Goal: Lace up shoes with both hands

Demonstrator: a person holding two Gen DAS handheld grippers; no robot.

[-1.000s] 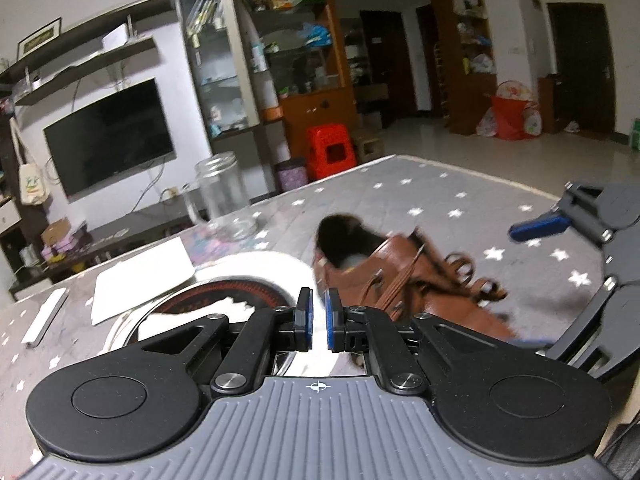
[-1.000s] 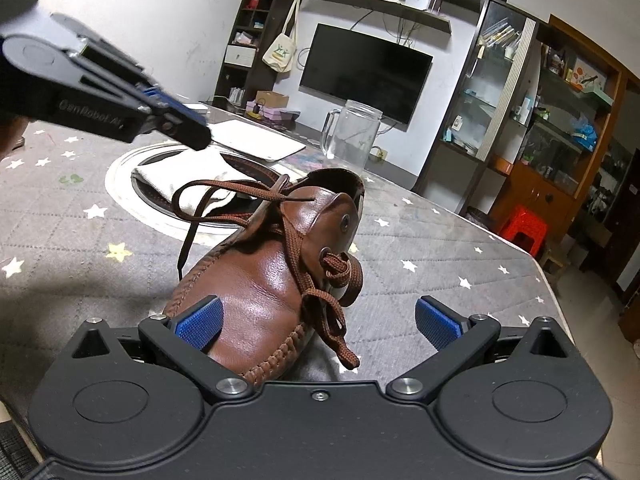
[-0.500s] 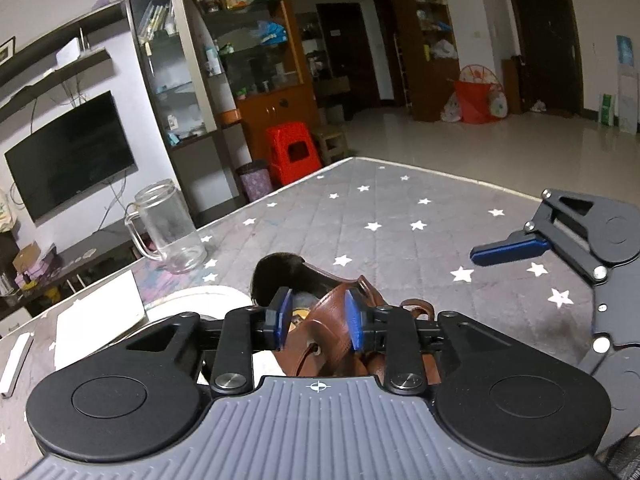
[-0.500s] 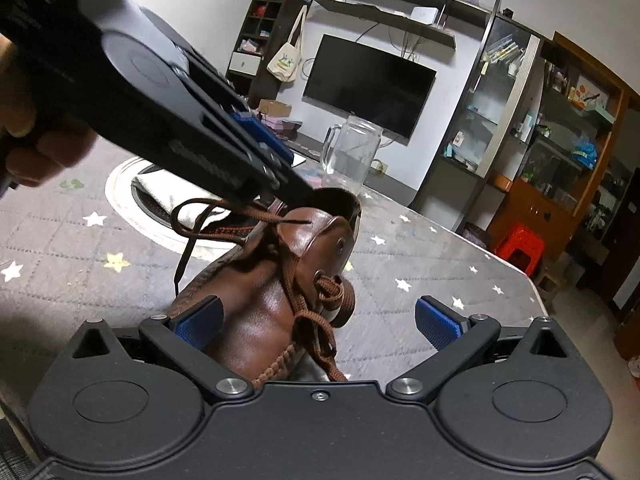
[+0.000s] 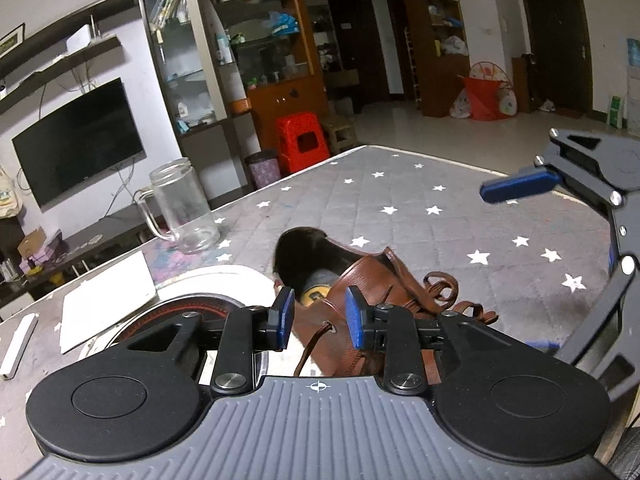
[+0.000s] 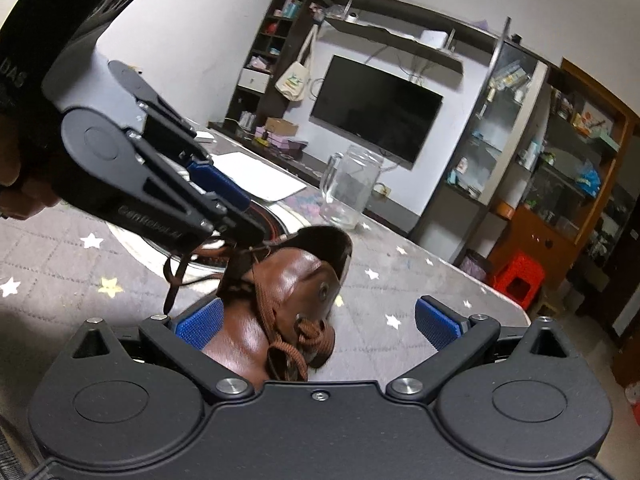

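Since half a second ago, the left gripper [image 5: 320,315] has spread its blue pads wider above the glossy brown leather shoe [image 5: 362,284]. It hangs released, a brown lace [image 5: 316,342] running loose between the pads. The right gripper [image 6: 320,320] gapes wide, grasping nothing; the shoe's toe lies just ahead, against its left pad.

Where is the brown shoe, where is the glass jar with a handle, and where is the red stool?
brown shoe [image 6: 296,276]: right wrist view, on the shiny leather side.
glass jar [image 5: 186,208]: left wrist view, on its clear body.
red stool [image 5: 301,136]: left wrist view, on its front face.
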